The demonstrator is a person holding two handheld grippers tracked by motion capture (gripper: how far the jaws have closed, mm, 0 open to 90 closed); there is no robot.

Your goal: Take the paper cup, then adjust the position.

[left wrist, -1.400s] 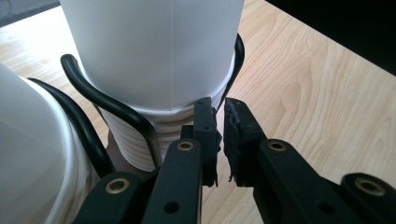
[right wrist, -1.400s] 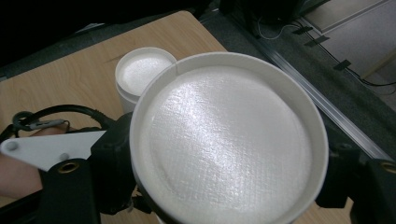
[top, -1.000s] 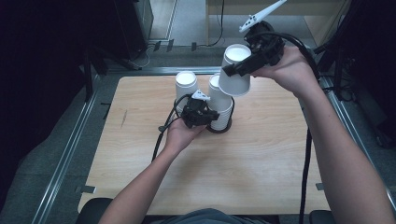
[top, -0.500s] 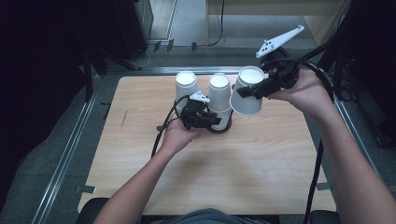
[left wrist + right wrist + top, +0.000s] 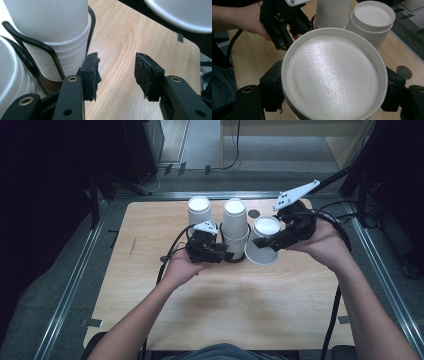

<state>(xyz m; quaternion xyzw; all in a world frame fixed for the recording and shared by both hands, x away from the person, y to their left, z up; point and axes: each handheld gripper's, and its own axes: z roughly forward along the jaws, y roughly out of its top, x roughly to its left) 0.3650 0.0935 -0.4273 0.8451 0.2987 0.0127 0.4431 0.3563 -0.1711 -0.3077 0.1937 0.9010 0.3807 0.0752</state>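
Several white paper cups [image 5: 235, 222] are stacked upside down in a black wire holder [image 5: 51, 51] at the middle of the table. My left gripper [image 5: 224, 255] is open at the holder's base, and bare wood shows between its jaws [image 5: 116, 65]. My right gripper [image 5: 263, 243] is shut on a single upside-down white cup [image 5: 265, 240], just right of the stack. That cup is tilted and low over the table; its base [image 5: 332, 75] faces the right gripper's camera. Another upside-down cup [image 5: 199, 210] stands left of the stack.
The light wooden table [image 5: 240, 310] has open room toward the person. A small dark disc [image 5: 254, 213] lies on the table behind the held cup. Metal rails run along both table sides, and the floor around is dark.
My right gripper has carried its cup from above the stack down and to the right, to table level beside the holder. The left gripper has stayed at the holder's base.
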